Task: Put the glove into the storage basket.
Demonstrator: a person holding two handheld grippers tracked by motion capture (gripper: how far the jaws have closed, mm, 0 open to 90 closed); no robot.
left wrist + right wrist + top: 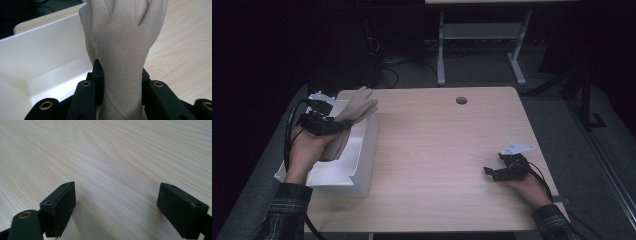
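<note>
**Glove held over the bin's edge**

Black fingers (86,97) of the left gripper (323,122) sit closest in the left gripper view, clenched on the wrist of a beige glove (125,50). Its cuff runs down between the 2 pads, and its fingertips point away toward 12 o'clock. In the high view the glove (354,112) hangs over the right wall of the white bin (367,150), at about 9 o'clock on the worktop (437,150), part above the bin and part above bare wood.

A release from this spot would likely leave the glove draped on the wall or slid onto the worktop, since the soft fabric straddles the rim. The grip takes only a narrow band of cloth, so a quick swing could pull it loose.

At about 4 o'clock the right gripper (499,170) rests low, its fingers (58,207) released and wide apart, with nothing between them.
</note>
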